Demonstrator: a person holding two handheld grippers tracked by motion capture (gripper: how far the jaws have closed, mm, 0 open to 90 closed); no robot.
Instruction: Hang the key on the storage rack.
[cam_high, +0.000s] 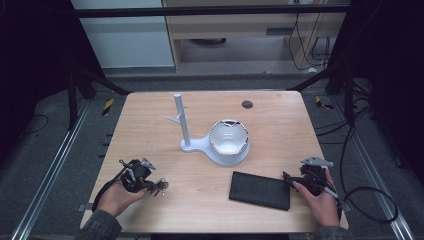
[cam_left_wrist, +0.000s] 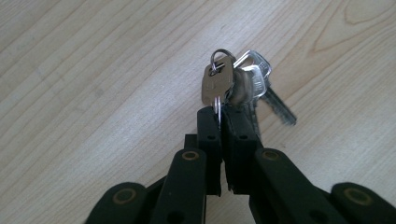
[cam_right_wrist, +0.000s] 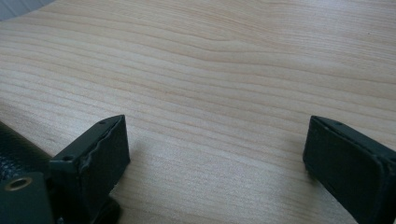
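Wooden table (cam_high: 150, 120) seen from above, white stand (cam_high: 181, 120) with bowl (cam_high: 228, 137) placed at its centre, bunch of keys (cam_high: 160, 187) held at the left gripper (cam_high: 150, 186), black case (cam_high: 260, 190) laid just beside the right gripper (cam_high: 290, 179).

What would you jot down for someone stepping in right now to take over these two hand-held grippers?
Left gripper: shut on the bunch of silver metal keys at the near left of the light wooden table; jaws pinch a key below the ring.
Right gripper: open, nothing between its jaws, beside the flat black rectangular case at the near right.
White stand with a hooked post and the white bowl on its base sit mid-table.
Done: keys gripped.
Left: probably lifting the keys and hanging or placing them at the stand.
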